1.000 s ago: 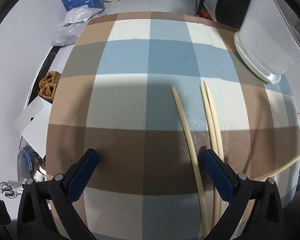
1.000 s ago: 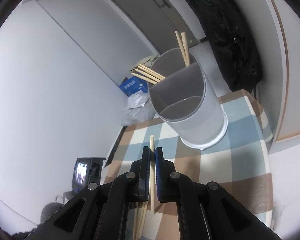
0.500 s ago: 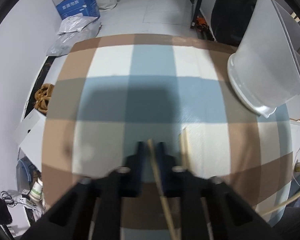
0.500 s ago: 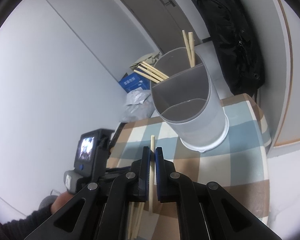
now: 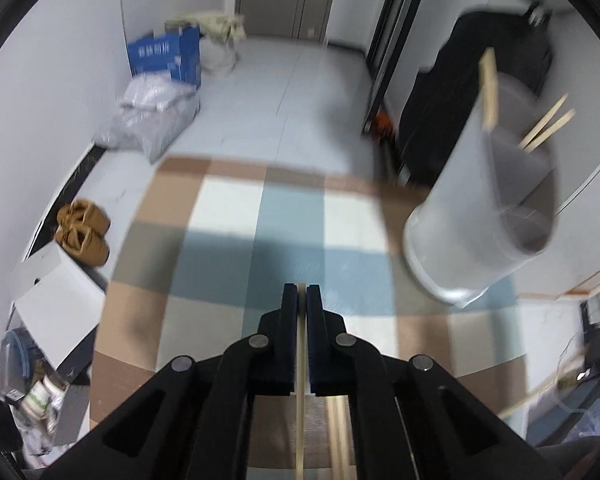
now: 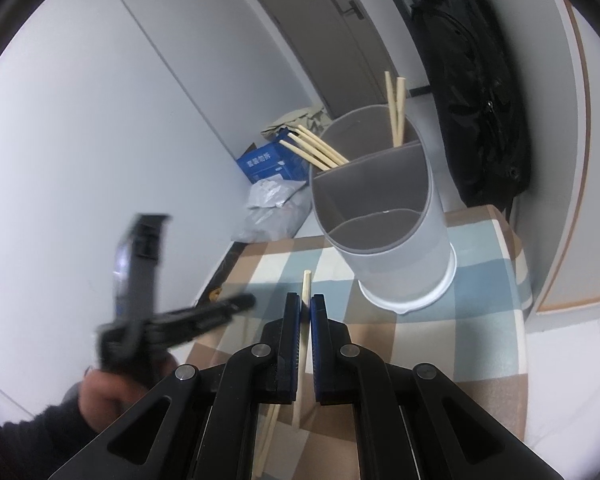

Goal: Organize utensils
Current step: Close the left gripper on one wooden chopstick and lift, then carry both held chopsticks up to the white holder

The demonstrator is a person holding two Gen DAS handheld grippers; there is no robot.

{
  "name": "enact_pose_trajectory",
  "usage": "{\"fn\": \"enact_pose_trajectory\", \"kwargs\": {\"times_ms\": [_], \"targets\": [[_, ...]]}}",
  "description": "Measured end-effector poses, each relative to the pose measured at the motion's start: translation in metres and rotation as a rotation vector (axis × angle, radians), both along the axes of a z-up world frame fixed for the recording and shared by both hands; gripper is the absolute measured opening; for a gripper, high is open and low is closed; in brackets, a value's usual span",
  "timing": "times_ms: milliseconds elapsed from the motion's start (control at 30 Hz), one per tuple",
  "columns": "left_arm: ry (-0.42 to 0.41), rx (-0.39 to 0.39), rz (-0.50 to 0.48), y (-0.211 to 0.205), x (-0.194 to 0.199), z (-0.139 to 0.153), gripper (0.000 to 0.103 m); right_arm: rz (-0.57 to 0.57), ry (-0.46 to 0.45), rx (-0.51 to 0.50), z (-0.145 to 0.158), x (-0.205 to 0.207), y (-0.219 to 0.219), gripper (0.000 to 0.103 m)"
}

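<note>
My left gripper (image 5: pixel 301 292) is shut on a wooden chopstick (image 5: pixel 300 380) and holds it above the checked tablecloth (image 5: pixel 228 216). Two more chopsticks (image 5: pixel 336 432) lie on the cloth below it. My right gripper (image 6: pixel 305 300) is shut on another chopstick (image 6: pixel 305 304), whose tip sticks out past the fingers. The grey divided holder (image 6: pixel 384 216) stands at the table's far right with several chopsticks (image 6: pixel 316 148) in its back compartments; it also shows in the left wrist view (image 5: pixel 488 208). The left gripper (image 6: pixel 168 320) shows blurred in the right wrist view.
A black bag (image 6: pixel 476 92) hangs by the wall behind the holder. On the floor are a blue box (image 5: pixel 164 56), plastic bags (image 5: pixel 148 124), brown shoes (image 5: pixel 84 232) and a white box (image 5: pixel 56 296). The table edge (image 5: pixel 100 360) runs close on the left.
My left gripper has shut on a chopstick from the cloth and lifted it, tilting up toward the room. The right gripper keeps its chopstick and has edged closer to the holder.
</note>
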State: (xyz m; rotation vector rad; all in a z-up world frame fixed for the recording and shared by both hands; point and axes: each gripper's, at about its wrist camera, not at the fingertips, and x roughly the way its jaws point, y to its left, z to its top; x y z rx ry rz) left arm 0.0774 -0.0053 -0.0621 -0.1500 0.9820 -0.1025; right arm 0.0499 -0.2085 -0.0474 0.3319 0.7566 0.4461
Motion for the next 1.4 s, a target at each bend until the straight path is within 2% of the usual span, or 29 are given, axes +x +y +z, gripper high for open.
{"fn": "enact_pose_trajectory", "kwargs": {"times_ms": [200, 300, 567, 767, 1067, 1400], "targets": [[-0.159, -0.028, -0.027, -0.005, -0.033, 0.039, 0.000, 0.022, -0.059, -0.049, 0.006, -0.012, 0.013, 0.004], [-0.199, -0.024, -0.041, -0.005, -0.027, 0.045, 0.000, 0.013, -0.070, -0.067, 0.008, -0.016, 0.017, 0.004], [-0.201, -0.010, -0.089, -0.002, -0.025, 0.055, 0.000, 0.004, -0.104, -0.134, 0.015, -0.022, 0.031, 0.004], [-0.203, 0.009, -0.108, -0.008, -0.027, 0.067, 0.000, -0.014, -0.116, -0.138, 0.020, -0.021, 0.031, 0.004], [-0.219, -0.001, -0.148, -0.018, -0.023, 0.088, 0.000, -0.053, -0.144, -0.125, 0.043, -0.015, 0.016, 0.004], [-0.234, -0.023, -0.168, -0.035, -0.001, 0.114, 0.000, -0.098, -0.163, -0.110, 0.078, 0.006, -0.015, 0.004]]}}
